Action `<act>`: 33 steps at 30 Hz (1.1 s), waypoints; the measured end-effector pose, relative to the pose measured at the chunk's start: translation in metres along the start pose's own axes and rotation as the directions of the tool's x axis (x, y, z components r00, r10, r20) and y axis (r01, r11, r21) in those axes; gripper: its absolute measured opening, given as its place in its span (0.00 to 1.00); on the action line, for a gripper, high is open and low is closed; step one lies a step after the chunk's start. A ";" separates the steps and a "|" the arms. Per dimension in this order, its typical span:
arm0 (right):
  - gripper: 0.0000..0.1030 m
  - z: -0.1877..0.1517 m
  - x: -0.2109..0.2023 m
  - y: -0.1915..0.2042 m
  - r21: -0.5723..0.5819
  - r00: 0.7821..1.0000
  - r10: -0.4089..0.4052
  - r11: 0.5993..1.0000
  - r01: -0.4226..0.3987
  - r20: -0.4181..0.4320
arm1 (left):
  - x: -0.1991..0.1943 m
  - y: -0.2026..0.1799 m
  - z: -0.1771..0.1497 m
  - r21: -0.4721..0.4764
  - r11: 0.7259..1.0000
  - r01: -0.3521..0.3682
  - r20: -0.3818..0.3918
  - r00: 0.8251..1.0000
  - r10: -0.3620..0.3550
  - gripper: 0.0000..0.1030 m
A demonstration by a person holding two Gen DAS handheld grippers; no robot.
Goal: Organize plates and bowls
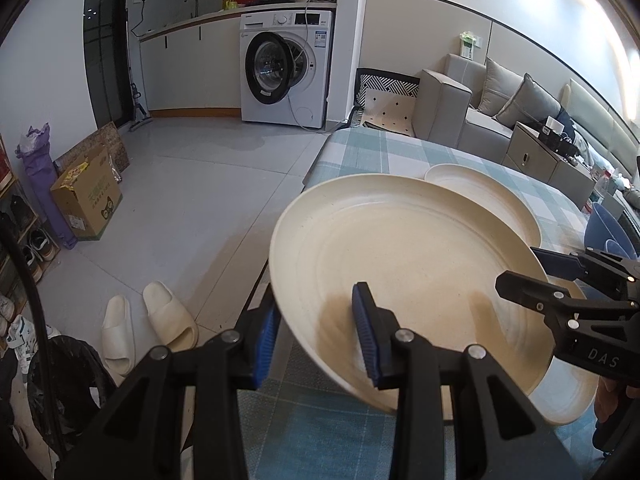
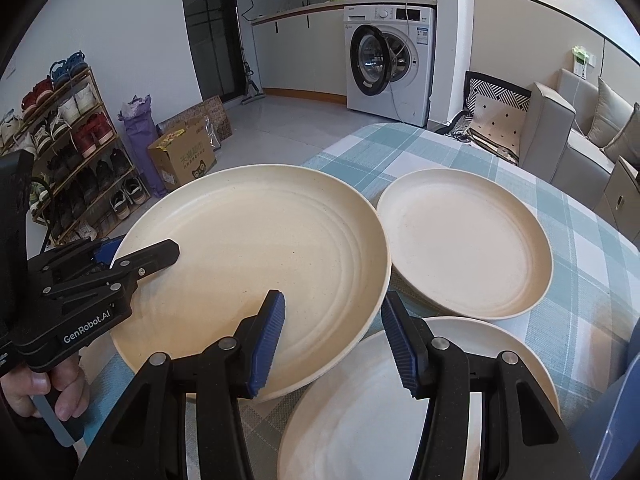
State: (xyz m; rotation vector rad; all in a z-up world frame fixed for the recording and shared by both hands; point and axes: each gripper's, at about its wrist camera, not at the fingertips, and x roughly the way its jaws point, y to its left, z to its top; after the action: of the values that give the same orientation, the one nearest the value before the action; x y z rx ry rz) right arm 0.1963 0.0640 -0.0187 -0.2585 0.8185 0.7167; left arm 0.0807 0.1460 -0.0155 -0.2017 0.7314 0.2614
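A large cream plate (image 1: pixel 404 268) (image 2: pixel 256 256) is held tilted above the checked tablecloth. My left gripper (image 1: pixel 316 340) straddles its near-left rim, one finger under and one over, jaws wide apart; it also shows in the right wrist view (image 2: pixel 132 256). My right gripper (image 2: pixel 332 344) straddles the plate's right rim, jaws wide apart; it also shows in the left wrist view (image 1: pixel 532 268). A second cream plate (image 2: pixel 468 244) (image 1: pixel 480 188) lies flat on the table behind. A third cream plate (image 2: pixel 360 408) lies at the near edge, under my right gripper.
The table (image 2: pixel 592 248) has a teal checked cloth; its left edge drops to the floor. A blue bowl (image 1: pixel 608 228) sits at the right. Slippers (image 1: pixel 160 320), a cardboard box (image 2: pixel 184 156), a shoe rack (image 2: pixel 68 136), a washing machine (image 2: pixel 388 64) and a sofa (image 1: pixel 480 108) surround the table.
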 end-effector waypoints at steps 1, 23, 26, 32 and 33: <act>0.51 -0.001 -0.003 0.000 0.001 1.000 -0.003 1.000 0.003 0.003 | -0.001 -0.001 0.000 0.001 1.000 0.002 0.003 1.000 -0.002 0.34; 0.51 -0.030 -0.072 -0.013 0.096 0.996 -0.064 0.994 0.058 0.061 | -0.022 -0.040 0.000 0.074 0.995 0.067 0.043 0.997 -0.070 0.34; 0.51 -0.036 -0.080 -0.015 0.107 0.995 -0.079 0.992 0.071 0.065 | -0.024 -0.046 -0.002 0.088 0.993 0.079 0.041 0.996 -0.083 0.34; 0.51 -0.053 -0.096 -0.022 0.152 0.992 -0.100 0.984 0.087 0.082 | -0.024 -0.061 -0.007 0.116 0.988 0.105 0.038 0.993 -0.110 0.34; 0.51 -0.056 -0.098 -0.022 0.158 0.991 -0.106 0.983 0.092 0.083 | -0.024 -0.064 -0.008 0.122 0.987 0.108 0.036 0.993 -0.113 0.34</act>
State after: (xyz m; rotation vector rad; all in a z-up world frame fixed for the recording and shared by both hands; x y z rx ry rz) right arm 0.1328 -0.0259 0.0154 -0.1254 0.7643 0.5643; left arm 0.0780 0.0790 0.0012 -0.1217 0.6888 0.1150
